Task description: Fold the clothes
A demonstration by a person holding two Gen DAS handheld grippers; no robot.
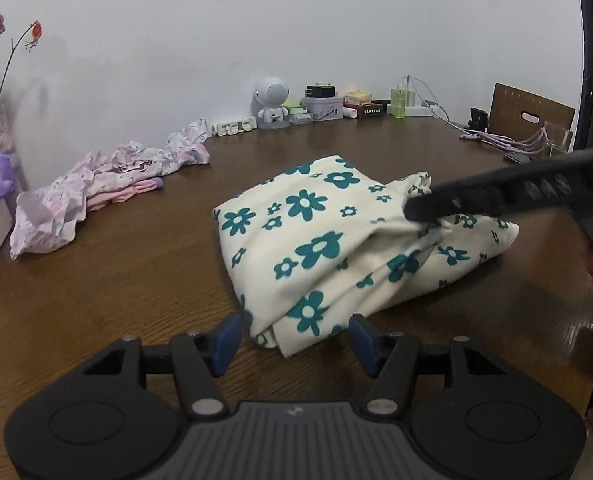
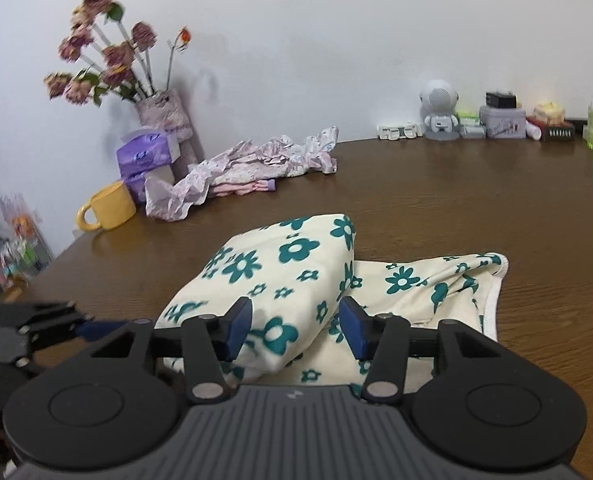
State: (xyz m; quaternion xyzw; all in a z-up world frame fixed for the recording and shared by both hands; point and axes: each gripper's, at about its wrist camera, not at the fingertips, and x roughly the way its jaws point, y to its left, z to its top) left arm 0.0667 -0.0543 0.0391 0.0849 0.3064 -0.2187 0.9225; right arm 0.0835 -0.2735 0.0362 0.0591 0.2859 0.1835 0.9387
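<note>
A cream garment with teal flowers [image 1: 316, 240] lies partly folded on the brown table [image 1: 136, 280]. My left gripper [image 1: 295, 340] is open just in front of its near corner, with nothing between the fingers. My right gripper [image 1: 414, 210] comes in from the right as a dark bar, its tip resting on the bunched cloth. In the right wrist view that gripper [image 2: 296, 326] is open, and a folded roll of the floral garment [image 2: 280, 272] lies between and under its blue pads [image 2: 238, 326]. The left gripper [image 2: 96, 326] shows blurred at the lower left.
A crumpled pink garment [image 1: 108, 184] lies at the back left, beside purple tissue packs [image 2: 144, 156], a yellow mug [image 2: 108, 206] and a vase of dried flowers [image 2: 164, 114]. Along the wall stand a small robot figure [image 1: 272, 102], boxes and bottles. Cables [image 1: 508, 140] lie at the back right.
</note>
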